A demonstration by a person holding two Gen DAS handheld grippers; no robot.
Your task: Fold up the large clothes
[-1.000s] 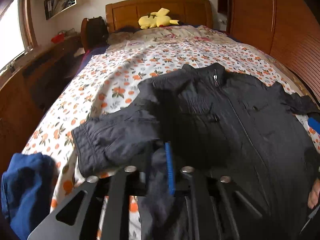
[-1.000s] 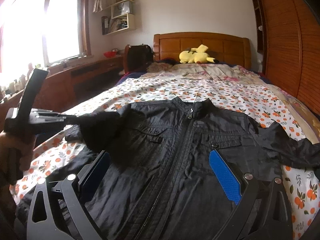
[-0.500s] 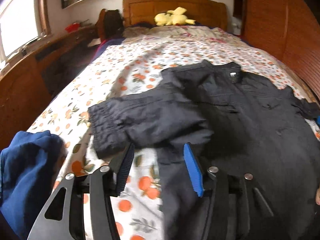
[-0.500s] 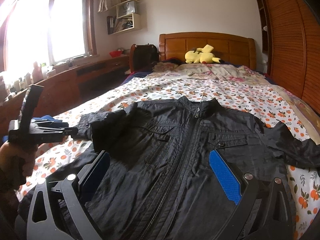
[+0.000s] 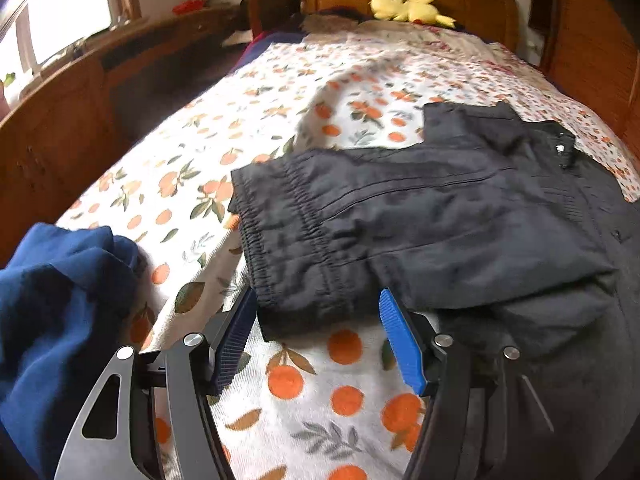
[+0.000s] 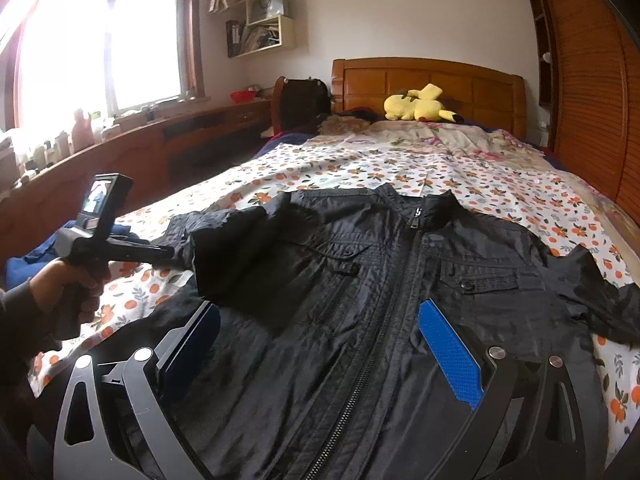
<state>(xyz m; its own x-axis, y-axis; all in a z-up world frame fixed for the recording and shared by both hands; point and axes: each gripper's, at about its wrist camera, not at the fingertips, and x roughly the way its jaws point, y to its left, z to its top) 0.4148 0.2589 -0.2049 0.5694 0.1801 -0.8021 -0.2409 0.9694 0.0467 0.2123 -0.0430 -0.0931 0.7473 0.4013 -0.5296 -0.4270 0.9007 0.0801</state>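
A bedroom with a wooden headboard (image 6: 428,76), a bright window (image 6: 100,40) on one side and a slatted wooden wardrobe (image 6: 592,92) on the other. The bed is covered with an orange-print bedspread (image 5: 248,128), and a yellow plush toy (image 6: 418,106) lies up by the pillows.

A black zip-front jacket (image 6: 400,288) lies spread front-up across the near half of the bed, collar toward the headboard. Its sleeve (image 5: 360,232) on the window side is folded in across the chest, the elastic cuff pointing out toward the bed's edge. The other sleeve (image 6: 600,292) lies out flat toward the wardrobe side.

The left gripper (image 5: 316,320) sits just short of that cuff, fingers spread wide with nothing between them, bedspread showing in the gap. The right gripper (image 6: 320,336) hangs over the jacket's lower front, likewise wide apart and holding nothing. A crumpled blue garment (image 5: 60,300) lies at the bed's window-side edge.
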